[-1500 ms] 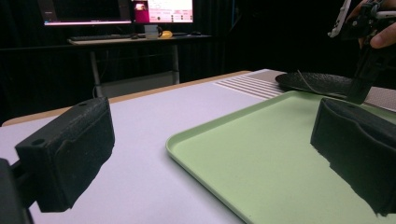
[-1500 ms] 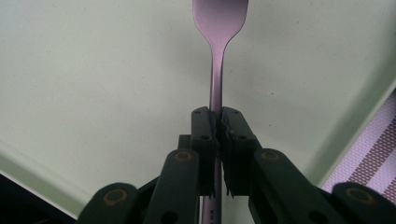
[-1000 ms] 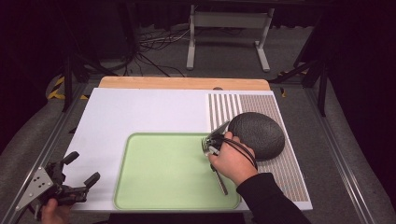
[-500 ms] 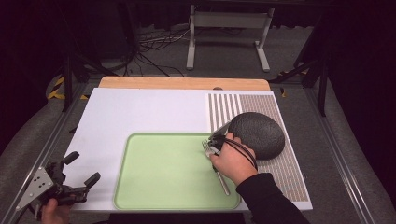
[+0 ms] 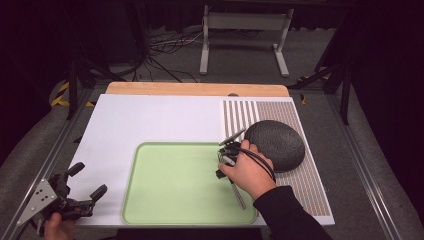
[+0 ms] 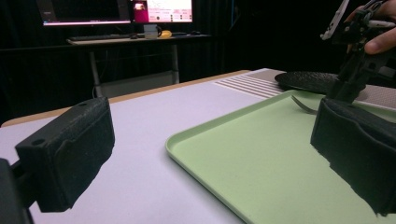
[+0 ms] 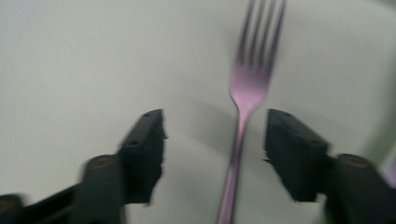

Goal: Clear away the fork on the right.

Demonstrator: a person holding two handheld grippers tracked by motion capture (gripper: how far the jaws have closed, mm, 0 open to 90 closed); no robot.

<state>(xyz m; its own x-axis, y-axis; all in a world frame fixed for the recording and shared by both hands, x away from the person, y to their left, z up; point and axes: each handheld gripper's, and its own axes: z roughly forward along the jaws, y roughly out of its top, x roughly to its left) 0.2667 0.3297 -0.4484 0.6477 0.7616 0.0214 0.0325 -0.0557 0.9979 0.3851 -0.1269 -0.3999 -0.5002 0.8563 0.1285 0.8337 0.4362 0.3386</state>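
A fork (image 7: 243, 102) lies on the pale green tray (image 7: 70, 70), tines pointing away, its handle (image 5: 239, 196) running toward the front edge. My right gripper (image 7: 217, 135) hangs just over it with the handle between the jaws. The jaws have just been opening, and neither pad touches the fork. In the high view this right gripper (image 5: 223, 162) sits at the tray's (image 5: 170, 185) right side, under a hand. My left gripper (image 5: 89, 179) rests at the board's front left corner, open with nothing between its pads. The left gripper view looks past the left gripper (image 6: 212, 154) at the fork's tines (image 6: 302, 105).
A dark domed bowl (image 5: 275, 142) lies upside down on a ribbed drying mat (image 5: 310, 185), right beside the right hand. The white board (image 5: 150, 120) ends in a wooden strip (image 5: 195, 89) at the back. A metal stand (image 5: 245, 22) and cables are on the floor beyond.
The right gripper's jaws have spread apart and the fork now lies loose on the tray between them. Both hands stayed in place.
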